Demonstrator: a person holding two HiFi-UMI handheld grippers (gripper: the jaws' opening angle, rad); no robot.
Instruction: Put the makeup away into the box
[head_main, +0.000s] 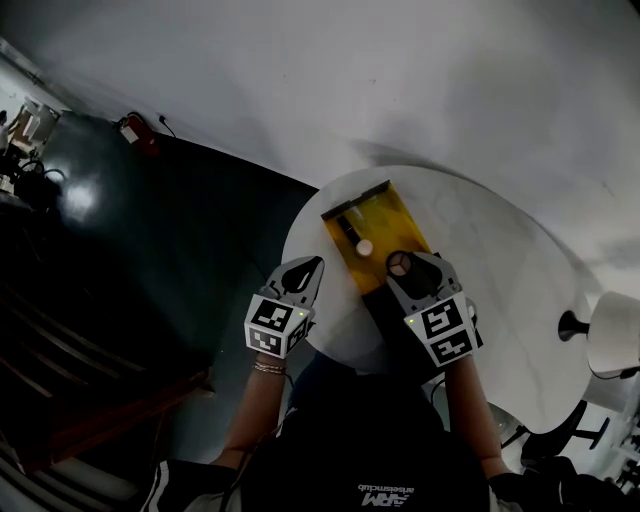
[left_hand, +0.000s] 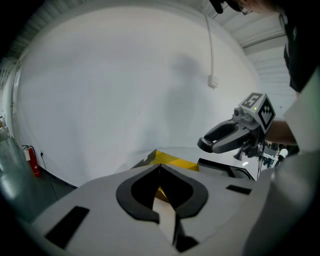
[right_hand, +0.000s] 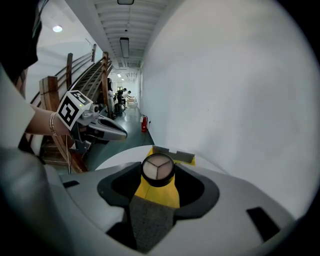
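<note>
- Round black-rimmed makeup compact, its pale face split into three wedges, sits pinched at the tips of the right claw, one jaw pressing on either side of it.
- In the head view the compact hangs over the near right end of the open rectangular yellow box. The right gripper view shows the box's yellow floor directly beneath it. Whether the compact touches the box cannot be told.
- A small pale round item already lies inside the box, about midway along it.
- A dark flat panel adjoins the box's near end, under the right claw.
- The box lies on a round white tabletop, its long axis pointing away from the person.
- The left claw is pressed together at its tips with nothing between them. Through the hollow behind the tips a sliver of the yellow box shows.
- In the head view the left claw hovers at the tabletop's left edge, just beside the box and apart from it.
- Each claw shows in the other's view: the right one up and to the right, the left one to the left.
- A red fire extinguisher stands on the dark floor by the white wall.
</note>
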